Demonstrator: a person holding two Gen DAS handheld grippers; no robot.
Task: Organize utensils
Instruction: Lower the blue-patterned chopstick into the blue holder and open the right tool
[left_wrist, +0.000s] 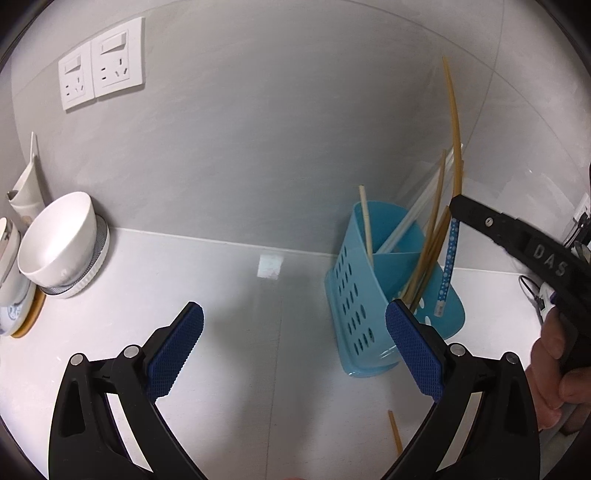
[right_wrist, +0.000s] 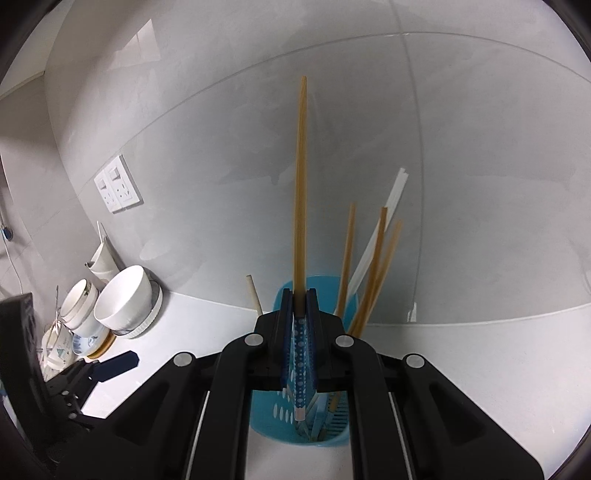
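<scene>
A blue perforated utensil holder (left_wrist: 364, 295) stands on the white counter against the wall and holds several wooden and white chopsticks (left_wrist: 430, 236). My right gripper (right_wrist: 300, 295) is shut on a long chopstick (right_wrist: 300, 184) with a blue dotted end, held upright over the holder (right_wrist: 332, 432); the left wrist view shows that gripper (left_wrist: 458, 206) and chopstick (left_wrist: 455, 122) too. My left gripper (left_wrist: 295, 332) is open and empty, low over the counter just left of the holder. One more wooden chopstick (left_wrist: 395, 432) lies on the counter near my right finger.
Stacked white bowls and plates (left_wrist: 59, 247) sit at the left by the wall, also in the right wrist view (right_wrist: 122, 302). Wall sockets (left_wrist: 101, 64) are above them. A small pale patch (left_wrist: 270, 266) marks the counter. Small metal items (left_wrist: 539, 295) lie at the far right.
</scene>
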